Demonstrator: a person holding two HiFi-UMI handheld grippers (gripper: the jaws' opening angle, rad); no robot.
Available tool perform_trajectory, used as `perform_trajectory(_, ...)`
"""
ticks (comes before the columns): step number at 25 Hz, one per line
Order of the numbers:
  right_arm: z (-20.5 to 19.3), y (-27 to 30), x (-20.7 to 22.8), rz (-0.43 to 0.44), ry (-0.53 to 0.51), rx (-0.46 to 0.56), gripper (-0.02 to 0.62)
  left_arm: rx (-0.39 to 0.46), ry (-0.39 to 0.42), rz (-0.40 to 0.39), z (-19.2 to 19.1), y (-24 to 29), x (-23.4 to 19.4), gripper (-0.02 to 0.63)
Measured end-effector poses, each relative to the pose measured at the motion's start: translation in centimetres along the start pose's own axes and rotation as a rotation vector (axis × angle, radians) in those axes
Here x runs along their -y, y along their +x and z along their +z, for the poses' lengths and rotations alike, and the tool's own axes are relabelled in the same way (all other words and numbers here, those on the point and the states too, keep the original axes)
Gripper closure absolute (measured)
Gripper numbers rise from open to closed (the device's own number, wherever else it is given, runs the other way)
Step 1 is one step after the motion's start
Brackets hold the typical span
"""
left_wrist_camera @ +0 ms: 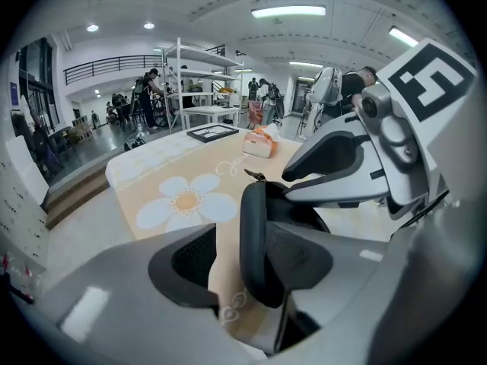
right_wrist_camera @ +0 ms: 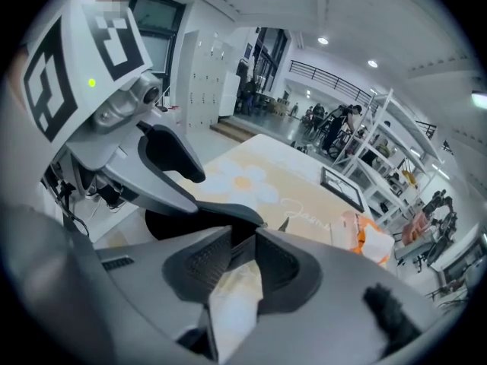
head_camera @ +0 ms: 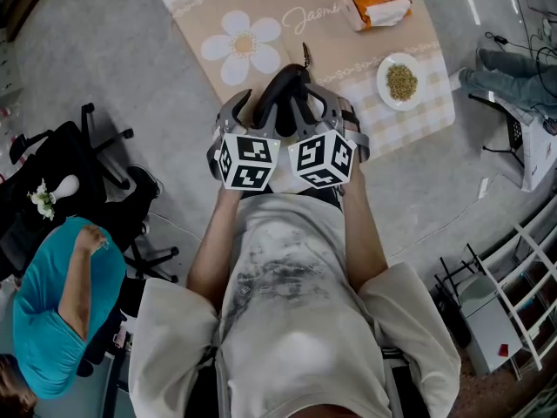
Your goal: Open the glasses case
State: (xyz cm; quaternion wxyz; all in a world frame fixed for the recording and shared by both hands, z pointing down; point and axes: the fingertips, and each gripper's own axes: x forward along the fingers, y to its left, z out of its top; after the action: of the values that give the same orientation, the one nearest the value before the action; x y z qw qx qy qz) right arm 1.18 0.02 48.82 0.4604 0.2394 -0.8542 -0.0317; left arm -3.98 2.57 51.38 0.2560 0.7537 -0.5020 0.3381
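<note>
Danger mostly on the left side. Left gripper [left_wrist_camera: 247, 238] released, fingers well apart, with one rim of the dark glasses case [left_wrist_camera: 254, 242] standing upright between them: touching the pad on the side of the other tool, clear of the opposite pad, pale tablecloth [left_wrist_camera: 186, 202] showing through that gap. Right gripper [right_wrist_camera: 243, 238] clenched to a narrow slot, seemingly grasping the thin edge of the other half just at the fingertips, not deeper between the pads. In the head view, both tools side by side, case just beyond the fingertips over the near part of the cloth; resting on it or lifted, not possible to tell. Small zip tab [head_camera: 305, 53] pointing away past the tips.

Possible failures, judged from this only:
- Pulling the right half with the left fingers loose: whole case following the right tool, no opening at all, perhaps tipping onto the cloth.
- Holding only by the fingertips on a smooth curved shell: edge slipping out under the pull.
- Closing the left fingers a little off the rim: pushing it sideways instead of catching it.
- Zip perhaps not run fully round (cannot tell here): halves resisting, then a sudden jerk.

Better to close the left fingers on the rim first, then to part the halves slowly. Plate of seeds [head_camera: 400, 81] and orange packet [head_camera: 377, 7] well beyond the fingertips, out of harm.
</note>
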Motion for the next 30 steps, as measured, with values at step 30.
perform_trajectory(30,-1.2,-0.5,-0.1,-0.005,0.059,0.01,0.508,-0.049,-0.043,0.057,-1.0,0.7,-2.1,0.393)
